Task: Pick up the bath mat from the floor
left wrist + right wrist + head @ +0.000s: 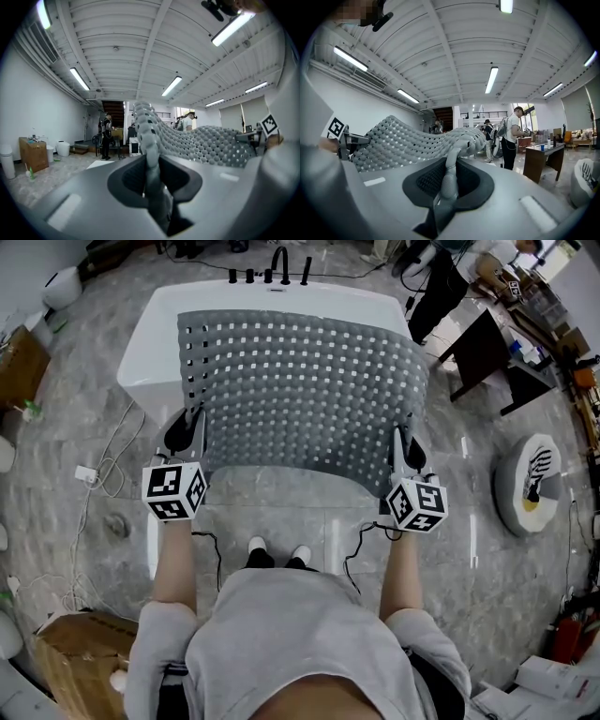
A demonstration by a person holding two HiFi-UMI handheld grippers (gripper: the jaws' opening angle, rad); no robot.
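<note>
A grey perforated bath mat (300, 390) hangs stretched between both grippers, lifted over the white bathtub (145, 343). My left gripper (192, 432) is shut on the mat's near left corner and my right gripper (405, 448) is shut on its near right corner. In the left gripper view the mat's edge (149, 140) runs pinched between the jaws and the sheet spreads away to the right. The right gripper view has the mat edge (449, 176) clamped the same way, with the mat (403, 140) spreading left toward the other gripper (344, 138).
Black taps (272, 273) stand at the tub's far end. A dark table (487, 357) and a standing person (441, 287) are at the right, a round white object (530, 484) on the floor beyond. Cables (103, 474) and a cardboard box (80, 662) lie at the left.
</note>
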